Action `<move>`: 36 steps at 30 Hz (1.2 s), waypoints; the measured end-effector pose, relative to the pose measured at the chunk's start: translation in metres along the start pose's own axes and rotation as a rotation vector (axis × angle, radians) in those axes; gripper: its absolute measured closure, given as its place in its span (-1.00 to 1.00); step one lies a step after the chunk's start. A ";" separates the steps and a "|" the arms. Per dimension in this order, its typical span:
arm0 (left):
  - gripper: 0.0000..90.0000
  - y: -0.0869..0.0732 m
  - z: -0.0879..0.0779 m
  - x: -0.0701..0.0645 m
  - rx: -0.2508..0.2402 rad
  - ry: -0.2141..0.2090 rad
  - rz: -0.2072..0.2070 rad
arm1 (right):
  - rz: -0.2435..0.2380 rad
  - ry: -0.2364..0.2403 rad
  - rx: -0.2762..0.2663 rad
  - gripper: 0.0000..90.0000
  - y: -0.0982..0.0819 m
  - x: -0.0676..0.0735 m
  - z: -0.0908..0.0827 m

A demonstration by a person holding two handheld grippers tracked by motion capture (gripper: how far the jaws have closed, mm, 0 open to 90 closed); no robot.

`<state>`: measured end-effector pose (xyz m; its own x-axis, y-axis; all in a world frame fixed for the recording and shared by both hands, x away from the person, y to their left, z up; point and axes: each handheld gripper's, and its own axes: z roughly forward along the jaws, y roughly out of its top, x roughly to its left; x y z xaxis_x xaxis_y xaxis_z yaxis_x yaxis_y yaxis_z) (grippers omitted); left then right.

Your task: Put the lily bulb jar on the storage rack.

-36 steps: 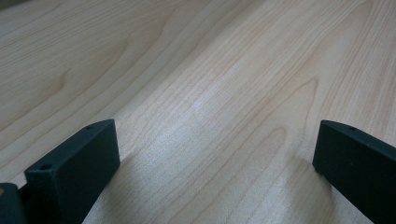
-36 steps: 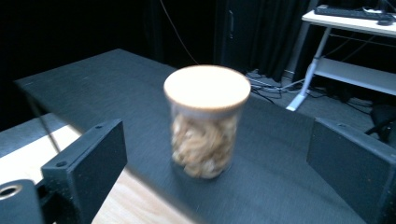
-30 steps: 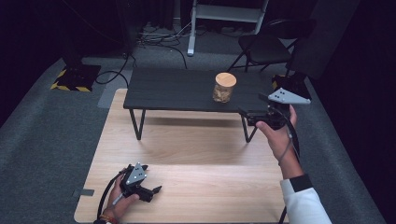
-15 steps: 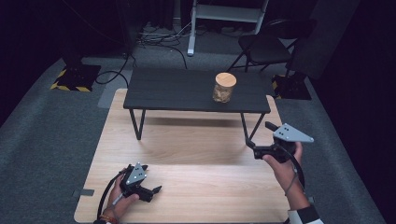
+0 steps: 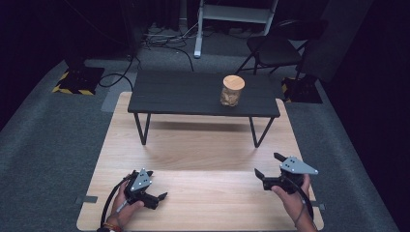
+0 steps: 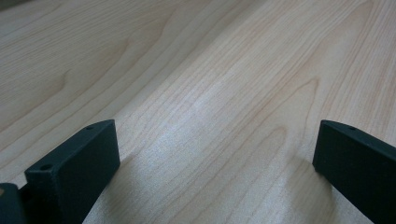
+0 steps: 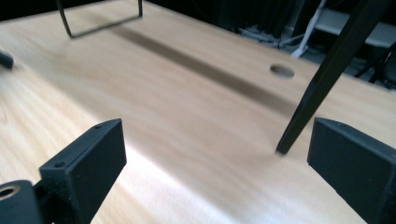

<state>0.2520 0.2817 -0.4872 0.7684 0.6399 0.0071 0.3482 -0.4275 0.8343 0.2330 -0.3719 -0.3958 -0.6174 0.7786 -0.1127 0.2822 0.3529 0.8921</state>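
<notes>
Though searching both pairs of jaws for a load, finds none; places the left gripper (image 5: 157, 184) low by the front-left corner of the wooden platform (image 5: 193, 145), jaws spread wide over bare grain in the left gripper view, nothing between them; places the right gripper (image 5: 266, 163) close to the front-right corner, jaws likewise wide apart and empty, looking across the wood toward a slanted leg (image 7: 327, 79) of the black table (image 5: 183, 94).

Finds the jar (image 5: 232, 90) upright on that black table, right of centre, about midway between its front and back edges; notes a pale round lid seated on top and brownish contents inside, too small to identify; notes nothing else on the tabletop, and a wide gap to either gripper.

Judges the work as good as finished, if setting the jar on the table is the aim: standing square, lid on, released. Leaves at most a settling of both hands at the platform's front edge; otherwise, calls for a fresh reach by the nearer right gripper.
</notes>
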 end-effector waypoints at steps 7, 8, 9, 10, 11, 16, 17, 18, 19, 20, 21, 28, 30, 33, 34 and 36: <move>-0.99 0.000 0.000 0.000 0.000 0.000 0.000 | 0.043 0.015 0.069 -0.91 -0.035 0.008 0.006; -0.99 0.000 0.000 0.000 0.000 0.000 0.000 | 0.042 0.011 0.082 -0.91 -0.038 0.010 0.008; -0.99 0.000 0.000 0.000 0.000 0.000 0.000 | 0.040 0.006 0.095 -0.91 -0.041 0.013 0.009; -0.99 0.000 0.000 0.000 0.000 0.000 0.000 | 0.040 0.006 0.095 -0.91 -0.041 0.013 0.009; -0.99 0.000 0.000 0.000 0.000 0.000 0.000 | 0.037 0.005 0.102 -0.91 -0.044 0.014 0.009; -0.99 0.000 0.000 0.000 0.000 0.000 0.000 | 0.079 0.019 0.120 -0.91 -0.060 0.014 0.013; -0.99 0.000 0.000 0.000 0.000 0.000 0.000 | 0.081 0.017 0.127 -0.91 -0.062 0.014 0.014; -0.99 0.000 0.000 0.000 0.000 0.000 0.000 | 0.089 0.017 0.134 -0.91 -0.065 0.014 0.016; -0.99 0.000 0.000 0.000 0.000 0.000 0.000 | 0.097 0.018 0.137 -0.91 -0.067 0.014 0.017; -0.99 0.000 0.000 0.000 0.000 0.000 0.000 | 0.102 0.017 0.137 -0.91 -0.071 0.014 0.017; -0.99 0.000 0.000 0.000 0.000 0.000 0.000 | 0.102 0.017 0.137 -0.91 -0.071 0.014 0.017; -0.99 0.000 0.000 0.000 0.000 0.000 0.000 | 0.122 0.018 0.158 -0.92 -0.079 0.012 0.022; -0.99 0.000 0.000 0.000 0.000 0.000 -0.001 | 0.112 0.015 0.159 -0.93 -0.079 0.014 0.023; -0.99 0.000 0.000 0.000 0.000 0.000 0.000 | 0.105 0.023 0.150 -0.98 -0.081 0.013 0.023; -0.99 0.000 0.000 0.000 0.000 0.000 -0.001 | 0.105 0.023 0.150 -0.98 -0.081 0.013 0.023; -0.99 0.000 0.000 0.000 0.000 -0.001 0.000 | 0.104 0.025 0.150 -0.98 -0.082 0.012 0.023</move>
<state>0.2522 0.2818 -0.4872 0.7686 0.6397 0.0065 0.3487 -0.4274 0.8341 0.2190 -0.3793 -0.4800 -0.5968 0.8023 -0.0101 0.4508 0.3457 0.8230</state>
